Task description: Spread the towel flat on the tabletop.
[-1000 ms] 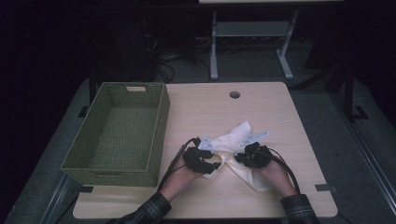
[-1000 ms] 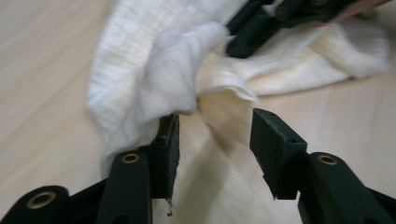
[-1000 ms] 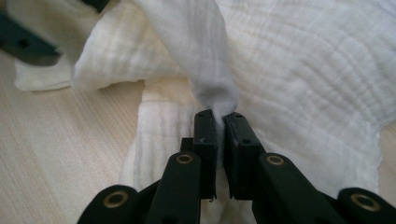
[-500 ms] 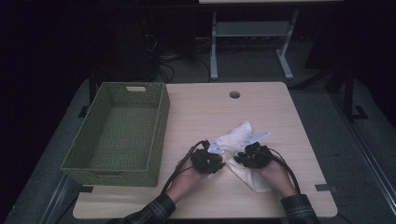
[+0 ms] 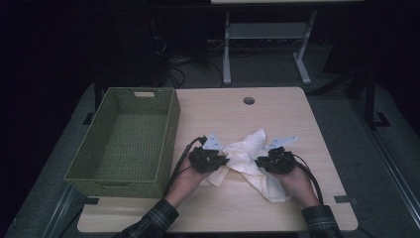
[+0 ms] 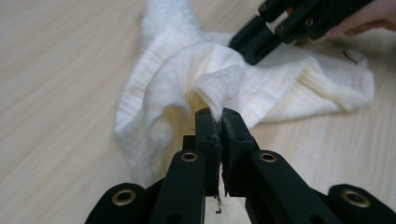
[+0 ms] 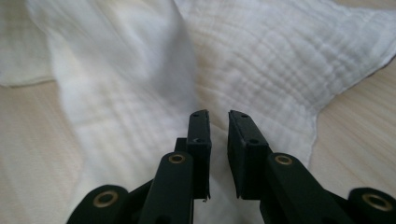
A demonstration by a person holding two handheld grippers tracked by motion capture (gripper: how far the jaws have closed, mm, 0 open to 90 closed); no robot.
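Left gripper (image 6: 218, 113) I have clamped on crumpled white cloth (image 5: 247, 153); right gripper (image 7: 218, 114) slightly apart; basket (image 5: 168, 134) flanks table's (image 5: 297, 114) left edge.

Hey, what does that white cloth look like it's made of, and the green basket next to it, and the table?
White cloth: soft woven cotton, probably gauze, by its fine crinkled ribs and limp folds; matte. Green basket: woven fibre or wicker-like strands, dyed olive, with a visible weave; which fibre is unclear. Table: pale wood-grain top, possibly laminate, smooth with low sheen.
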